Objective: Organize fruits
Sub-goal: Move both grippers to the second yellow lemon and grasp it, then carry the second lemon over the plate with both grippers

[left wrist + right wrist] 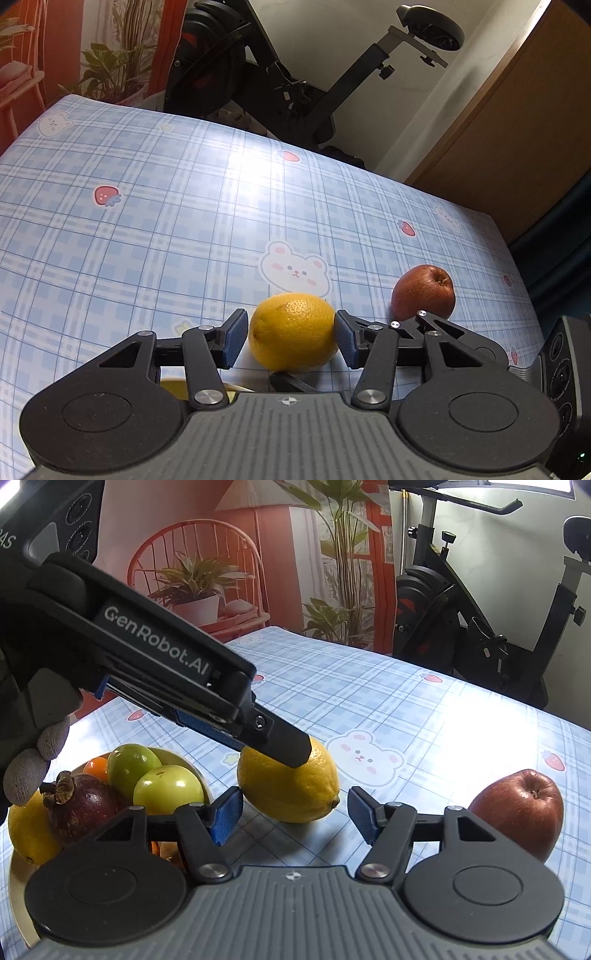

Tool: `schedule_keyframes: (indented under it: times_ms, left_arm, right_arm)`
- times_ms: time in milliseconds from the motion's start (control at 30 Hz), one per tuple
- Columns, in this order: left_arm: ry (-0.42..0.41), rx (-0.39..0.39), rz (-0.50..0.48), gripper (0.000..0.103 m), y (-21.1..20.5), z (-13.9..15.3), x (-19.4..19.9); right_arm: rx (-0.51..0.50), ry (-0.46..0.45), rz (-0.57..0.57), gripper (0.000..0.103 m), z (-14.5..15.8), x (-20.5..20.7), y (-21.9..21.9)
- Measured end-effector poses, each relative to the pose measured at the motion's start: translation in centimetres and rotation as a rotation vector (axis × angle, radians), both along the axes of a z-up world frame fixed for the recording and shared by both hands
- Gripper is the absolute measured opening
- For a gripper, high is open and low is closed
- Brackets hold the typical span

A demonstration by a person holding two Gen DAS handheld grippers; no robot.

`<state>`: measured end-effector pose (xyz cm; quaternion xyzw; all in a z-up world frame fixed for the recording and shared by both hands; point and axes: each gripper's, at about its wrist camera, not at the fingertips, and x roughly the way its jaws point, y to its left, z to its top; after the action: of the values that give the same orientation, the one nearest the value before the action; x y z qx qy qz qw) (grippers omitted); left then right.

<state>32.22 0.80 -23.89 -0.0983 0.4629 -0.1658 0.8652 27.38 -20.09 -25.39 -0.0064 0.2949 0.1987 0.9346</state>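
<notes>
Lemon [293, 332] sits on the bench [147, 221], on the blue plaid cloth with bear and strawberry prints. Left hand-held gripper [291, 339] straddles it: blue pads [234, 341] close on both sides, right pad touching or nearly so, left pad showing a thin gap; cannot tell whether it actually squeezes. In the right wrist view one finger of that gripper rests on top of the lemon. Right hand-held gripper [295, 814] is released, jaws apart just in front of the lemon, nothing between them. Red apple [424, 292] lies on the cloth right of the lemon, apart from it. Bowl [16, 904] at left holds two green fruits [168, 788], a mangosteen [83, 806], another lemon [27, 829], something orange. Gloved hand [33, 764] holds the left tool.
</notes>
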Motion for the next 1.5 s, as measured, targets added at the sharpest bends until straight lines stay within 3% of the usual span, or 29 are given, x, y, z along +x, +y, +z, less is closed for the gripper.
schedule_keyframes:
  times_ms: [233, 567, 933, 1167, 1500]
  left_arm:
    - [-0.016, 0.026, -0.027, 0.052, -0.6, 0.1, -0.1]
    - [-0.022, 0.055, -0.066, 0.052, -1.9, 0.5, -1.6]
    - [-0.089, 0.057, -0.105, 0.052, -3.0, 3.9, -4.9]
    - [-0.109, 0.046, -0.085, 0.052, -0.7, 5.7, -8.5]
    - [-0.063, 0.06, -0.044, 0.052, 3.1, 5.2, -13.6]
  right_arm:
    - [0.043, 0.014, 0.001, 0.061, -0.7, 0.5, -0.3]
    - [0.063, 0.007, -0.027, 0.06, -0.4, -2.0, -0.7]
    - [0.04, -0.069, -0.056, 0.06, 3.0, -5.9, -0.3]
    - [0.057, -0.092, -0.004, 0.06, 5.0, -8.6, 2.0]
    - [0.06, -0.051, 0.076, 0.06, 4.0, -12.2, 6.8]
